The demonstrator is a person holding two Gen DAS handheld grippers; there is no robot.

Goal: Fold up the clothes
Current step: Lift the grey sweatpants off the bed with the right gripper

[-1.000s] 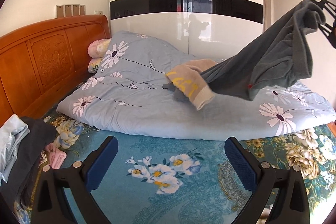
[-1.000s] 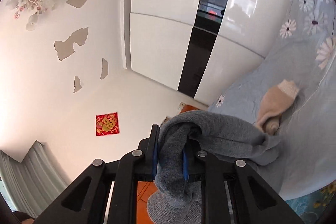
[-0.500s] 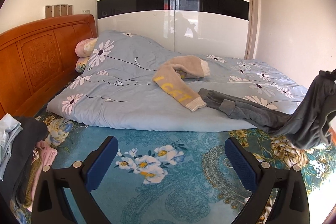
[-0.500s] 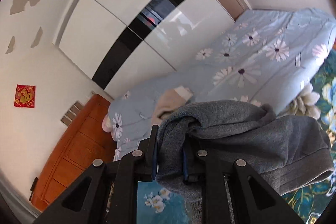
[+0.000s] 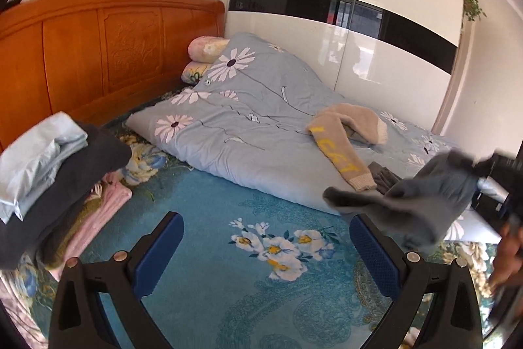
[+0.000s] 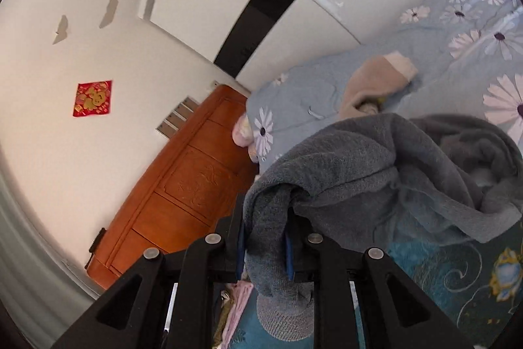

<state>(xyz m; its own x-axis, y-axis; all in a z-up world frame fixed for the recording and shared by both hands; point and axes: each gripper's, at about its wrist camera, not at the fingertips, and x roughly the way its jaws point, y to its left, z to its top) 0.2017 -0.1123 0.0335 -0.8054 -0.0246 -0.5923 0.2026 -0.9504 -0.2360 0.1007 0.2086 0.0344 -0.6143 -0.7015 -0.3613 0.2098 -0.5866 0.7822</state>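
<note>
Grey fleece garment [image 6: 376, 179] bunched in right gripper [image 6: 264, 246], clamped narrow; left gripper [image 5: 268, 251] wide open, empty. Risk: slack at 3 o'clock snagging beige knit sweater [image 5: 346, 136].

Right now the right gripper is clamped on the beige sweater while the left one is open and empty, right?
Not quite. The right gripper is clamped on the grey garment, as the right wrist view shows. The beige sweater lies on the quilt. The left gripper is open and empty.
</note>
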